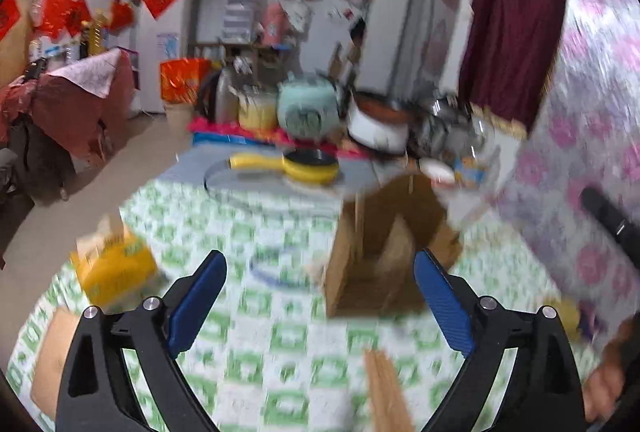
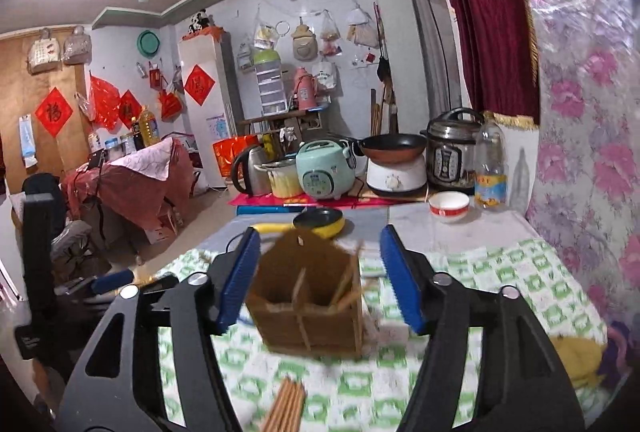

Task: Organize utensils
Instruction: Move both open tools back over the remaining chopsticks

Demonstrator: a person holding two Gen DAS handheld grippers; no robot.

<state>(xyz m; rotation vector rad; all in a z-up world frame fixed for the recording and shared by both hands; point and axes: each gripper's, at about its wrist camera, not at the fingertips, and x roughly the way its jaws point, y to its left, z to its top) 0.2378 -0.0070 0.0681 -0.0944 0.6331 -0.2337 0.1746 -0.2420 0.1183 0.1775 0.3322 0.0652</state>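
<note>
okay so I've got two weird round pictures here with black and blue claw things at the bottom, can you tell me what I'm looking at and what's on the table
These come from two handheld grippers, one in each of a person's hands; there is no robot arm. Each gripper carries a fisheye camera looking forward along its two blue-padded fingers, which is why the pictures look round and bent.

The blurry picture is from the left gripper, the sharper one from the right gripper. Both are open and hold nothing.

On the green-and-white tablecloth stands a brown divided utensil holder with a few chopsticks leaning in one compartment. A bundle of chopsticks lies on the cloth nearer the cameras. The left view also shows a yellow box. Farther back sit a small yellow pan, a red-and-white bowl and a plastic bottle.
</note>
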